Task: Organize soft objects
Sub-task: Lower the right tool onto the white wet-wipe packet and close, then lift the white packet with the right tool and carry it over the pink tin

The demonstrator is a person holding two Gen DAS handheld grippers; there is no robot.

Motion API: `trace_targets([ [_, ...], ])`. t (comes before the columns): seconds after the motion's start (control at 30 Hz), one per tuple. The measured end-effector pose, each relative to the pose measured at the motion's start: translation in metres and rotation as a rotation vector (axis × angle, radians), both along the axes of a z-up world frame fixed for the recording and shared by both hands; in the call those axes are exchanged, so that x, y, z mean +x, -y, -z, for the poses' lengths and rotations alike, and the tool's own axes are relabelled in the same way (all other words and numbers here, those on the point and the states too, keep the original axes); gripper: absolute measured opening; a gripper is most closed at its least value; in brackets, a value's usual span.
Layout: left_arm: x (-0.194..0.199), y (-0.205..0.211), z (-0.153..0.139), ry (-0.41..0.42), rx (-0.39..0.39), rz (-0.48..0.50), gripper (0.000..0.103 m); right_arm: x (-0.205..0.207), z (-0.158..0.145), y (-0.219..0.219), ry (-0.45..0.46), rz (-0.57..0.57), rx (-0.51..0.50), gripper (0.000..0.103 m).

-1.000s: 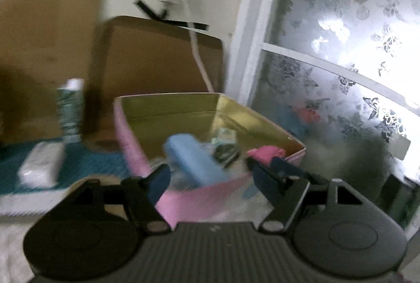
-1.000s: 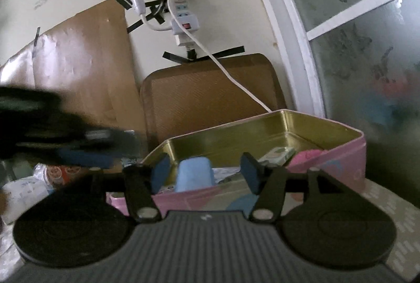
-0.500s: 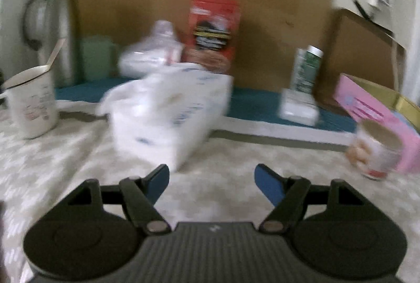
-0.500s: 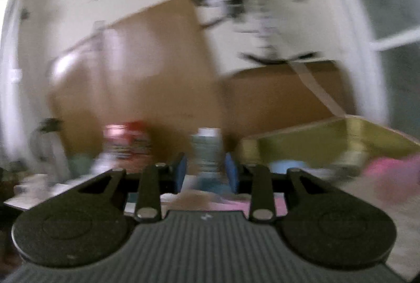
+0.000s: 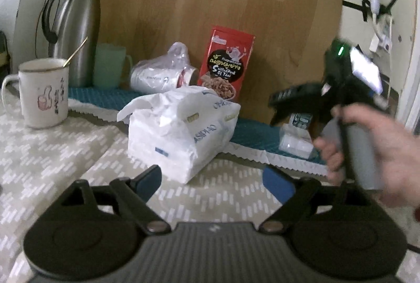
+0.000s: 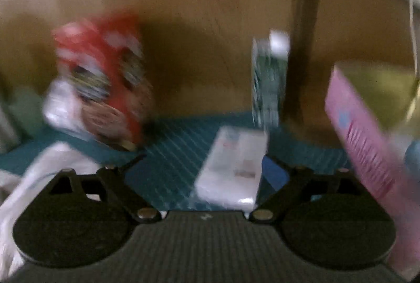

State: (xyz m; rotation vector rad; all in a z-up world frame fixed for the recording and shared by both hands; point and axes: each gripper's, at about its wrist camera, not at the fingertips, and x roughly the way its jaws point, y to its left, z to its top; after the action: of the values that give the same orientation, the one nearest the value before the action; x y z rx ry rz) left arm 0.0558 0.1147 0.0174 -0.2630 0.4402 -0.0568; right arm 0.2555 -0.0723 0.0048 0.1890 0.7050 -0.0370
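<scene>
A big soft white tissue pack (image 5: 181, 130) in crinkled plastic lies on the patterned tablecloth, just beyond my left gripper (image 5: 214, 180). Its jaws are opening, with nothing between the blue pads. A small white tissue packet (image 6: 231, 167) lies on the teal mat (image 6: 170, 146). My right gripper (image 6: 204, 170) hovers over it with jaws opening. The packet sits between the fingers, close to the right pad, and nothing presses on it; this view is blurred. A hand (image 5: 380, 151) holds that gripper at the right of the left wrist view. The pink tin (image 6: 367, 138) stands at the right.
Along the cardboard back wall stand a red snack pouch (image 5: 225, 62), a plastic-wrapped can (image 5: 162, 73), a green cup (image 5: 109, 67) and a steel thermos (image 5: 76, 31). A white mug (image 5: 43, 94) with a spoon is at the left. A green tube (image 6: 267, 80) stands beside the tin.
Both grippers swung left, away from the pink tin. The left now faces the big tissue pack. The right narrowed its jaws, then spread them wide over the small packet.
</scene>
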Motion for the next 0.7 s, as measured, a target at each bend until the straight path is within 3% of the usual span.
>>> trace_targets([
  [0.1, 0.003, -0.01, 0.003, -0.018, -0.06, -0.007, 0.088, 0.019, 0.025, 0.002, -0.102, 0.048, -0.019, 0.094],
  [0.13, 0.004, -0.013, 0.004, -0.023, -0.079, -0.01, 0.088, 0.017, 0.029, 0.001, -0.078, 0.044, -0.043, 0.092],
  [0.23, 0.007, -0.024, 0.007, -0.044, -0.14, -0.023, 0.088, 0.007, 0.03, -0.014, -0.042, -0.061, -0.132, 0.068],
  [0.33, 0.007, -0.031, 0.009, -0.053, -0.172, -0.036, 0.089, -0.017, 0.024, -0.024, -0.052, -0.204, -0.092, 0.067],
  [0.5, 0.005, -0.038, 0.009, -0.045, -0.199, -0.057, 0.094, -0.074, 0.027, -0.041, -0.03, -0.405, -0.131, 0.067],
  [0.7, 0.009, -0.036, 0.011, -0.065, -0.209, -0.02, 0.094, -0.161, 0.033, -0.026, 0.018, -0.609, -0.145, 0.068],
])
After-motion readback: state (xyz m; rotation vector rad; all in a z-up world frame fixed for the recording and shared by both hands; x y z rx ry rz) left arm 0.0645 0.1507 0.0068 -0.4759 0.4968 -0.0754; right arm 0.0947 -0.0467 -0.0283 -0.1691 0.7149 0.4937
